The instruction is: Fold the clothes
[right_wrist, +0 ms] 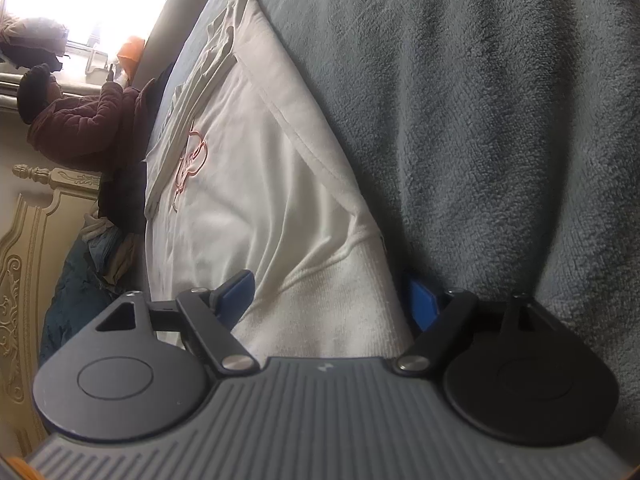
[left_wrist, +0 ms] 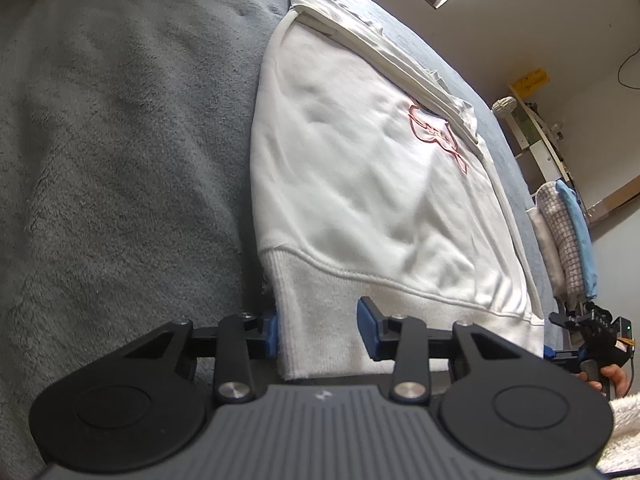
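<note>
- The white sweatshirt (left_wrist: 360,184) lies flat on the grey fleece blanket (left_wrist: 120,140), stretching away ahead of both claws, with its ribbed hem (left_wrist: 320,320) nearest them.
- The left gripper (left_wrist: 319,330) stands partly open, one hem corner between its blue pads (left_wrist: 367,322); no pinch shows, so a lift now could leave the cloth behind.
- The right gripper (right_wrist: 330,302) gapes wide around the other hem corner (right_wrist: 328,312), holding nothing; its outer pad sits low against the blanket.
- Closing there could catch fleece along with the hem and drag the blanket up.
- If one claw bites before the other, the hem could skew and the fold land crooked across the red chest print (left_wrist: 438,132).
</note>
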{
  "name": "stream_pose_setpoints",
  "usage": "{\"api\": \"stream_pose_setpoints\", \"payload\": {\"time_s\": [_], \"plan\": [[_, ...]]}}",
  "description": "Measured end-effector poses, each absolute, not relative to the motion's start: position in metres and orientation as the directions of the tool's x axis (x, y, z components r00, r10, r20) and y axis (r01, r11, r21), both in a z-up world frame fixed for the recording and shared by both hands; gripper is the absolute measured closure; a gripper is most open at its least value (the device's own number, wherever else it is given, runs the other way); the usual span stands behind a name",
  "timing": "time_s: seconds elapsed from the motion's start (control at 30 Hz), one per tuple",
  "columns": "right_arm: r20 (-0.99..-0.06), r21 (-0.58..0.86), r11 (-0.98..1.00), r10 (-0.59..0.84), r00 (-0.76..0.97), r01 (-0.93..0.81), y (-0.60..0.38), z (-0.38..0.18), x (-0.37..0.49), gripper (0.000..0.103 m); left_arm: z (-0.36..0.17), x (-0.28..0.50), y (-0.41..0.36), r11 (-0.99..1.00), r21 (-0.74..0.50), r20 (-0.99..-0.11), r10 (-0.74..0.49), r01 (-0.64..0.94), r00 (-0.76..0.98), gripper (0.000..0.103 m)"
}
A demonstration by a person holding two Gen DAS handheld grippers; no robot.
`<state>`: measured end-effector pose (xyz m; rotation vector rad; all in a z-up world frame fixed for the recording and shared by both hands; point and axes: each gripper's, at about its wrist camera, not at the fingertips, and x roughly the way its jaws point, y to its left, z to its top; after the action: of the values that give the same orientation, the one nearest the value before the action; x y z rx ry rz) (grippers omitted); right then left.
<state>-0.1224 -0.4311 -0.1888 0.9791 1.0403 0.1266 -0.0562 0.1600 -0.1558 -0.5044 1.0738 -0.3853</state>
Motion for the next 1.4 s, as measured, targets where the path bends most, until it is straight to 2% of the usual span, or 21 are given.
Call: {"api": "stream_pose_setpoints", "payload": {"time_s": [0.5,0.63,0.7,0.73,0.83,0.97,1.4], "plan": [[-0.677,0.724,0.602,0.526,0.515,0.336,-0.429,-0.191,-0.135,0.052,-0.155,-0.059,0.155,0.841,-0.537,-0.741,-0.506,0.063,0.441,0.067],[-0.69,0.703,0.64,0.511,0.513,0.309,-0.424,-0.188,-0.138,0.068,-0.153,-0.06,0.15,0.857,-0.509,-0.751,-0.487,0.081,0.446,0.069],[-0.695,0.696,0.65,0.503,0.514,0.304,-0.423,-0.189,-0.139,0.077,-0.152,-0.061,0.148,0.867,-0.49,-0.756,-0.474,0.089,0.45,0.076],[-0.693,0.698,0.647,0.502,0.518,0.307,-0.424,-0.191,-0.14,0.087,-0.152,-0.061,0.148,0.87,-0.485,-0.758,-0.47,0.091,0.453,0.079],[-0.684,0.705,0.642,0.5,0.532,0.303,-0.424,-0.192,-0.143,0.095,-0.151,-0.063,0.148,0.872,-0.481,-0.757,-0.467,0.093,0.458,0.082],[-0.678,0.701,0.654,0.491,0.547,0.282,-0.42,-0.188,-0.145,0.097,-0.148,-0.066,0.146,0.88,-0.461,-0.753,-0.454,0.111,0.477,0.095],[-0.625,0.712,0.67,0.468,0.625,0.21,-0.414,-0.156,-0.137,0.098,-0.12,-0.066,0.149,0.847,-0.509,-0.66,-0.499,0.154,0.562,0.096]]}}
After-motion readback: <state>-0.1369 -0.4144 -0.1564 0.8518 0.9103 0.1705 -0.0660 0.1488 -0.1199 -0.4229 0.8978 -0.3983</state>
